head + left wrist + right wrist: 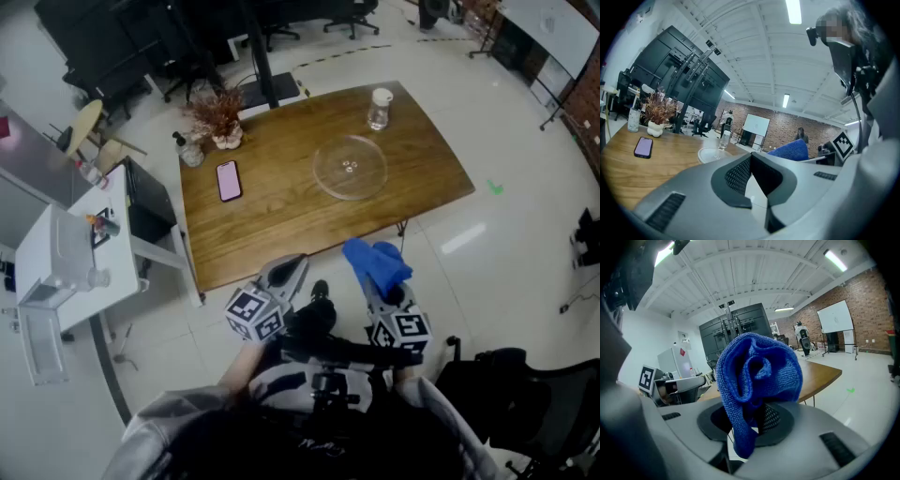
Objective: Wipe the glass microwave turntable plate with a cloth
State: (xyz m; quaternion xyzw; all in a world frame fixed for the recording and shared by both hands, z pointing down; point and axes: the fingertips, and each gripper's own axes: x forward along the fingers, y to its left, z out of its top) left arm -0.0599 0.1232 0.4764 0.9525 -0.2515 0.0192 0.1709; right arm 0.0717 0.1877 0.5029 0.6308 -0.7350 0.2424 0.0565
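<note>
We hold both grippers low at the 6 o'clock edge of the head view, short of the wooden table (281, 220), and neither touches anything on it. The left gripper (284, 270) is closed: in its own view the two dark pads meet at their tips, with only a sliver of pale floor showing lower down and nothing caught between them. The right gripper (377, 289) is clamped on the blue cloth (375, 261), which bunches up above the jaws in loose folds and hangs down a little in front of the pads. The glass turntable plate (350, 167) lies flat on the table, toward 1 o'clock from the table's middle and well apart from both grippers, roughly at 12 o'clock from the cloth. A clear lidded jar (380, 109) stands near the plate at its 1 o'clock. A phone with a pink screen (229, 180) lies flat at 9 o'clock from the plate, well apart from it. At the table's 10 o'clock corner a white vase of dried plants (217, 117) stands just beside a small bottle (190, 150). A white cabinet (56, 262) stands on the floor at 9 o'clock from the table.
</note>
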